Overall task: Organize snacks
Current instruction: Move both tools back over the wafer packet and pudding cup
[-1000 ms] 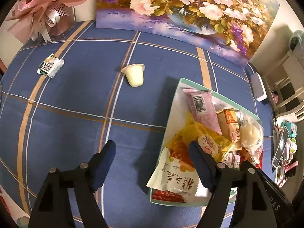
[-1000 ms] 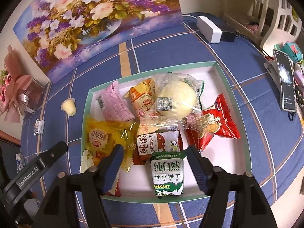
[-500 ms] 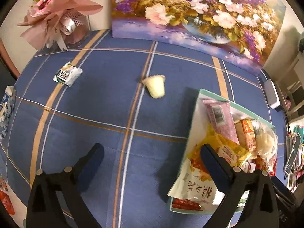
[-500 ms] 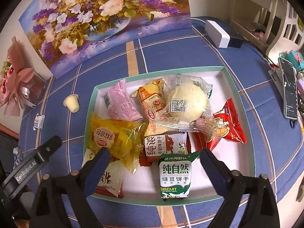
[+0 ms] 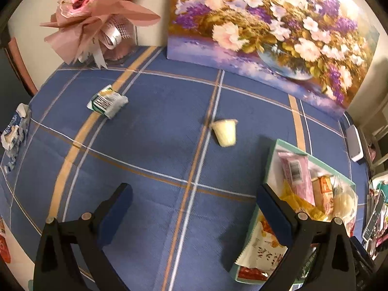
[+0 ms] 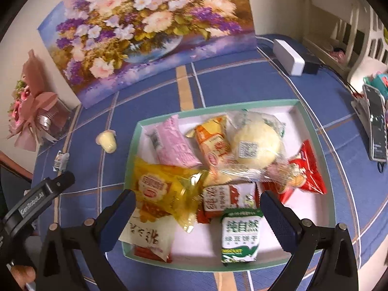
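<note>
Ahead, the jelly cup [image 5: 225, 133] is lying tipped on the tabletop [image 5: 150, 145], rim pointing away, just right of the left gripper [image 5: 192, 200], whose wide-open, empty fingers [image 5: 120, 200] are nearer than the right gripper's [image 6: 197, 209].

My left wrist camera looks steeply down past my left claw [image 5: 192, 200] at the blue checked cloth [image 5: 155, 145], with the green-rimmed tray [image 5: 271, 160] cut off at its right edge. My right wrist camera tilts down just as steeply, sitting close over that same tray [image 6: 132, 150] (seen almost whole here). Both face the flower painting [image 5: 266, 24] at the far wall, and both catch the small pale cup [image 5: 224, 132] and the pink bouquet [image 5: 97, 19].
</note>
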